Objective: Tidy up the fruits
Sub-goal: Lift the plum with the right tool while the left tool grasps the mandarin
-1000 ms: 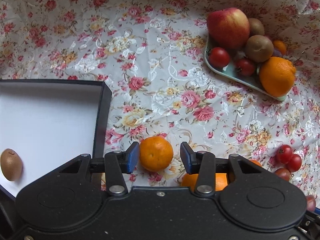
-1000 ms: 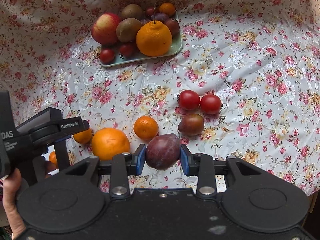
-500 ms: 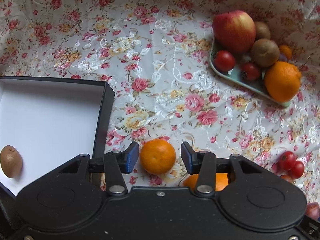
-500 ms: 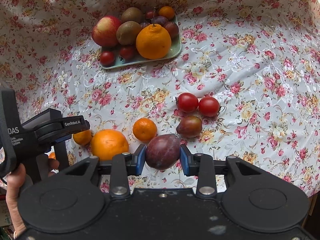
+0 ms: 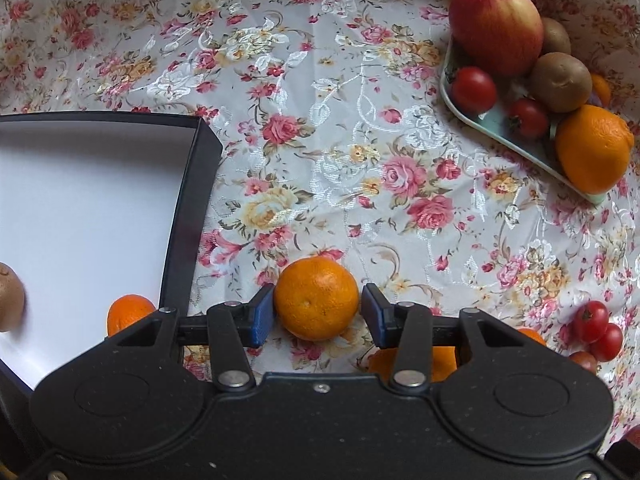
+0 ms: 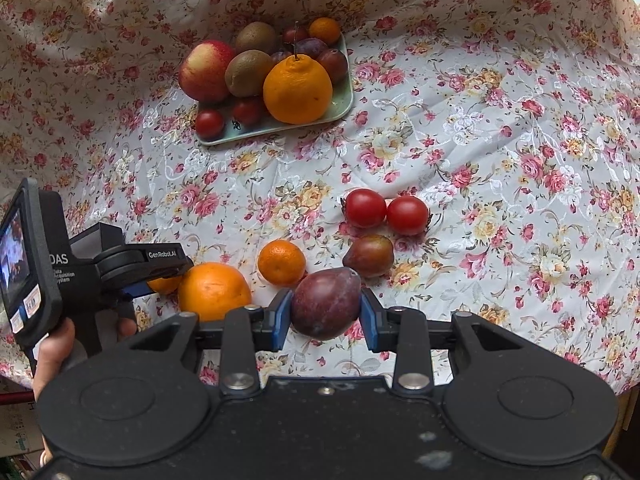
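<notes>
Left wrist view: the left hand-held gripper [image 5: 317, 316] has its blue pads spread on either side of a small mandarin [image 5: 316, 299] that sits on the floral table [image 5: 320, 120], just beside the dark-walled white box [image 5: 192, 216]. The left pad looks to be at the skin and the right pad shows a thin gap, so the fruit is bracketed but, as far as I can tell, not yet pinched. Inside the box lie a kiwi [image 5: 10, 300] against its far-left side and another small orange fruit [image 5: 130, 314] near the wall closest to the mandarin. Well away from the box, a pale green tray [image 5: 496, 124] carries an apple [image 5: 496, 28], kiwis, tomatoes and a big orange.

In the right wrist view, the right hand-held gripper [image 6: 325, 316] is pinching a dark plum [image 6: 325, 304], both pads pressed to its sides; whether it is lifted off the cloth is hard to judge from this angle. Near the plum lie a large orange [image 6: 214, 290], a second mandarin [image 6: 282, 262], a smaller plum [image 6: 370, 255] and two tomatoes [image 6: 386, 212].

The step in hand appears to be picking loose fruit off the table for the box. Next, the left pads need to close squarely across the mandarin's widest part, gently, since round fruit can squirt forward, then lift and clear the box wall before release. The plum should follow, set down apart from the kiwi.
</notes>
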The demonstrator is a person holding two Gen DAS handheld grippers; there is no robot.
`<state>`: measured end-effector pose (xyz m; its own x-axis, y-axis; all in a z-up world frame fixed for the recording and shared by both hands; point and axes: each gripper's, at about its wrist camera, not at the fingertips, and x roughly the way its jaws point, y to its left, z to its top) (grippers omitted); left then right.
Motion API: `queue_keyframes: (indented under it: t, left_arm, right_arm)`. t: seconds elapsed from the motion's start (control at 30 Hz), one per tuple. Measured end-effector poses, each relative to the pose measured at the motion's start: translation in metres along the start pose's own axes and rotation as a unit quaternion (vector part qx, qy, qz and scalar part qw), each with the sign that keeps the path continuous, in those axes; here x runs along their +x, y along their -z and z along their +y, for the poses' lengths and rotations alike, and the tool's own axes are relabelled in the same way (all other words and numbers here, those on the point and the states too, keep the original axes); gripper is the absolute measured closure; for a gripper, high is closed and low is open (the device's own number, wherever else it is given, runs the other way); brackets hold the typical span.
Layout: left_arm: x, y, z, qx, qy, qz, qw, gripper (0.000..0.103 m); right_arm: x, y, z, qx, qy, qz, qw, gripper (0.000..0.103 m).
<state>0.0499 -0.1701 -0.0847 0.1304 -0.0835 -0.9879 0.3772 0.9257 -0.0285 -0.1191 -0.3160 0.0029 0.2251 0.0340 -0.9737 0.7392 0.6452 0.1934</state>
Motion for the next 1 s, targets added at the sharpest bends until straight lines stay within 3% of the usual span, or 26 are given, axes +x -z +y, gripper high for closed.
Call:
queue_keyframes:
  t: [0.27, 0.4, 0.6, 0.8, 1.0]
  left_arm:
    - [0.001, -0.002, -0.009, 0.017, -0.017, -0.009, 0.9997, 0.053]
    - [-0.008, 0.002, -0.012, 0.014, -0.007, -0.007, 0.9998, 0.054]
    - [-0.047, -0.002, -0.009, 0.016, -0.001, -0.051, 0.9986, 0.054]
    - [-0.078, -0.009, 0.010, 0.010, 0.014, -0.086, 0.9961, 0.054]
    - [-0.094, -0.016, 0.053, -0.018, -0.004, -0.110, 0.9938, 0.054]
  right_arm:
    - [0.001, 0.000, 0.001, 0.000, -0.001, 0.001, 1.000, 0.066]
    - [0.003, -0.002, 0.004, 0.004, 0.003, 0.001, 1.000, 0.066]
    - [0.008, -0.005, 0.011, 0.003, 0.008, 0.001, 1.000, 0.066]
    - [0.015, -0.009, 0.029, -0.003, 0.011, 0.000, 1.000, 0.066]
    - [0.023, -0.015, 0.062, -0.018, 0.014, -0.005, 1.000, 0.066]
